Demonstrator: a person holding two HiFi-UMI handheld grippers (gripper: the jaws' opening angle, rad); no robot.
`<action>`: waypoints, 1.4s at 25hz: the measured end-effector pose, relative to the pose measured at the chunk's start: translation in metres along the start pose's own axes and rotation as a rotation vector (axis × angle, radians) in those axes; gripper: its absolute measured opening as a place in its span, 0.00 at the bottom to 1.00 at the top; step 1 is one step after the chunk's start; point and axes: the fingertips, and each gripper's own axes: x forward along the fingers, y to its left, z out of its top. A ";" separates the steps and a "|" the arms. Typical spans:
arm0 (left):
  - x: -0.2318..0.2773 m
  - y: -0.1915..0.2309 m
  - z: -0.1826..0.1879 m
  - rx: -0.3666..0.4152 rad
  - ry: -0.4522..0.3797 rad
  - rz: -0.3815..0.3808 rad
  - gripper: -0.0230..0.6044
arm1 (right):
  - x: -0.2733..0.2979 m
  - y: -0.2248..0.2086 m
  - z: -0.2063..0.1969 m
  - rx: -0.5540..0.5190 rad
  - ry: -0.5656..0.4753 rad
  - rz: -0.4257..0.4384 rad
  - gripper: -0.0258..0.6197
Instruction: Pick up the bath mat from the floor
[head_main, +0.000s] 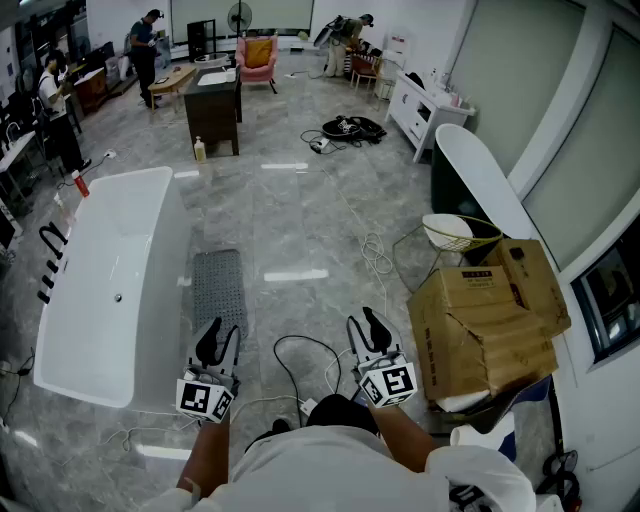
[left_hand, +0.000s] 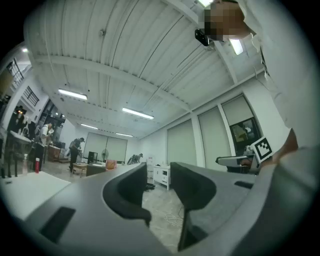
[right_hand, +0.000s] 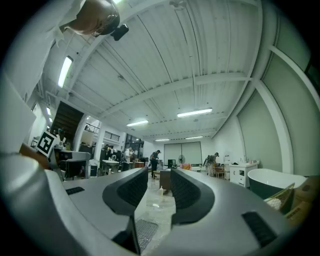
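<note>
White bathtub (head_main: 95, 300) stands off to the left of both tools. The grey, nubbed bath mat (head_main: 218, 290) lies flat on the floor along its side, probably where a bather would step out, just ahead of the left tool (head_main: 219, 345) and untouched. That tool is released, its jaws apart with only floor between them. The right tool (head_main: 367, 335) is beside it, likewise released and empty. Both seem held low and level, ready to reach forward. A cardboard box (head_main: 485, 320) sits to the right of the right tool.

Only the head view shows the whole mat. The left gripper view tilts up at ceiling and misses it. The right gripper view catches a textured grey patch low between its jaws, likely the mat's edge.
</note>
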 end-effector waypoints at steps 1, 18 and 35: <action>-0.003 -0.002 0.002 0.013 0.003 0.002 0.26 | 0.001 -0.002 -0.001 0.010 -0.002 0.006 0.29; -0.017 -0.149 -0.008 0.010 0.049 -0.005 0.26 | -0.122 -0.072 -0.011 0.122 -0.039 0.035 0.28; -0.042 -0.189 -0.001 0.011 0.059 0.025 0.26 | -0.171 -0.100 -0.017 0.153 -0.043 0.028 0.26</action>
